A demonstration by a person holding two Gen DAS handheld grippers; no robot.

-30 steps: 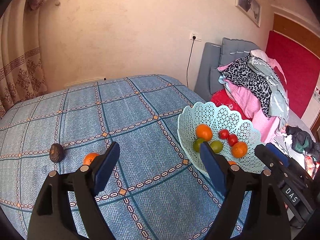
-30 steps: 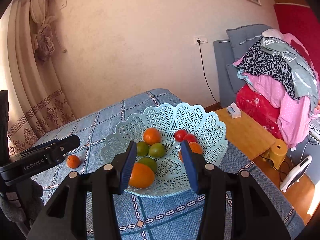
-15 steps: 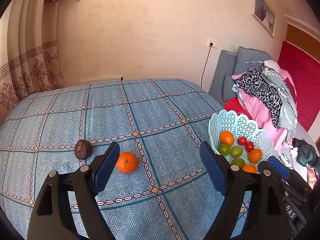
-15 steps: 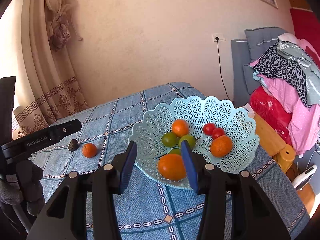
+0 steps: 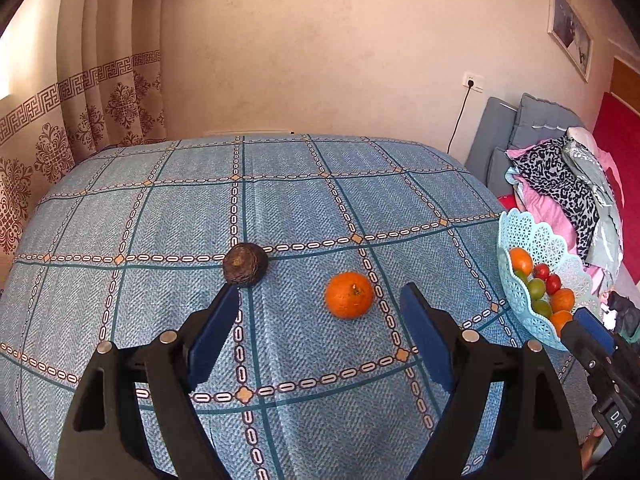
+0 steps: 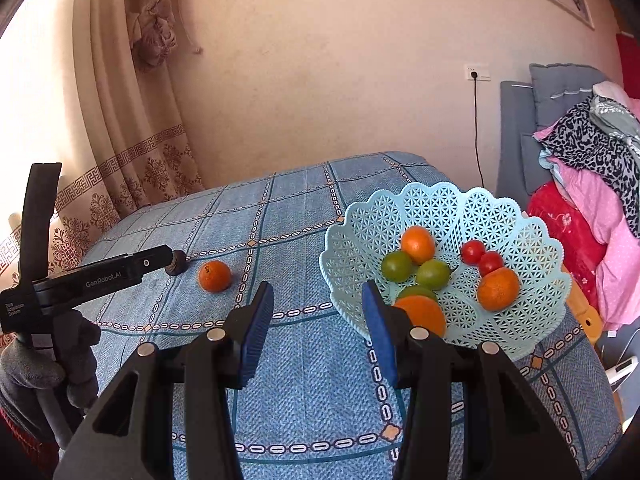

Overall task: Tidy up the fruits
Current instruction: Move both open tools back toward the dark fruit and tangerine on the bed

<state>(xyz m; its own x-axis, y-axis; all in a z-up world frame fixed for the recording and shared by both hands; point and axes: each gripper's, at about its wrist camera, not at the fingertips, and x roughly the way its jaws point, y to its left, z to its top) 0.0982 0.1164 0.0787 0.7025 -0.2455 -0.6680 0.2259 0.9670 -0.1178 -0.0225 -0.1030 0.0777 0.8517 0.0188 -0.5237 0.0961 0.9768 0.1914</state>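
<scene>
A loose orange and a dark brown round fruit lie on the blue checked cloth. My left gripper is open just short of them; the orange lies ahead between its fingers, nearer the right one, and the brown fruit sits at its left fingertip. A pale blue lattice basket at the right holds oranges, green fruits and two small red ones. My right gripper is open and empty, to the left of the basket's near rim. The right wrist view also shows the orange and brown fruit.
A curtain hangs at the left beside the table. A grey headboard and a pile of clothes stand to the right of the basket. A cord runs down from a wall socket. A gloved hand holds the left gripper.
The left gripper swung left and closer to the loose orange and brown fruit; the basket slid to its right edge. The right gripper turned left, off the basket, and stayed open.
</scene>
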